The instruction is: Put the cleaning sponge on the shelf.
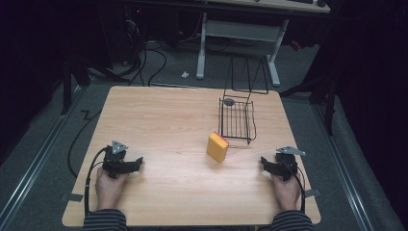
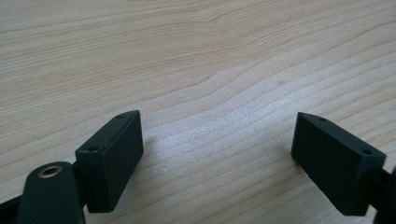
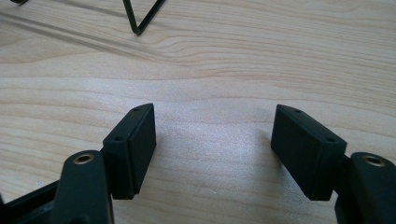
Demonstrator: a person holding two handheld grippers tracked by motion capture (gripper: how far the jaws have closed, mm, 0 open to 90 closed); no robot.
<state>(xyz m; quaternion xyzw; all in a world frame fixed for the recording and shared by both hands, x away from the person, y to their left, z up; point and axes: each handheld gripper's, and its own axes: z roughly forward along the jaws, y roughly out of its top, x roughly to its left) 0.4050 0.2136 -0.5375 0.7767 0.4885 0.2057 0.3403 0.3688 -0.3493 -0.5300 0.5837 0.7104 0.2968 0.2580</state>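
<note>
We see a wooden counter (image 1: 168, 125) in a dark room, carrying a yellow sponge (image 1: 217, 147) beside a wire basket (image 1: 236, 120). Both hands rest low; left gripper (image 1: 137, 162) and right gripper (image 1: 263, 161) are spread, empty.

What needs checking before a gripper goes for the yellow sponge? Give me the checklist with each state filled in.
1. Left gripper open, nothing between its fingers: ok.
2. Right gripper open, nothing held: ok.
3. Yellow sponge free of both grippers, on the table: ok.
4. Sponge clear of the wire basket: cannot tell; it sits right at the basket's near corner.
5. Bare table between the right gripper and the sponge: ok.
</note>
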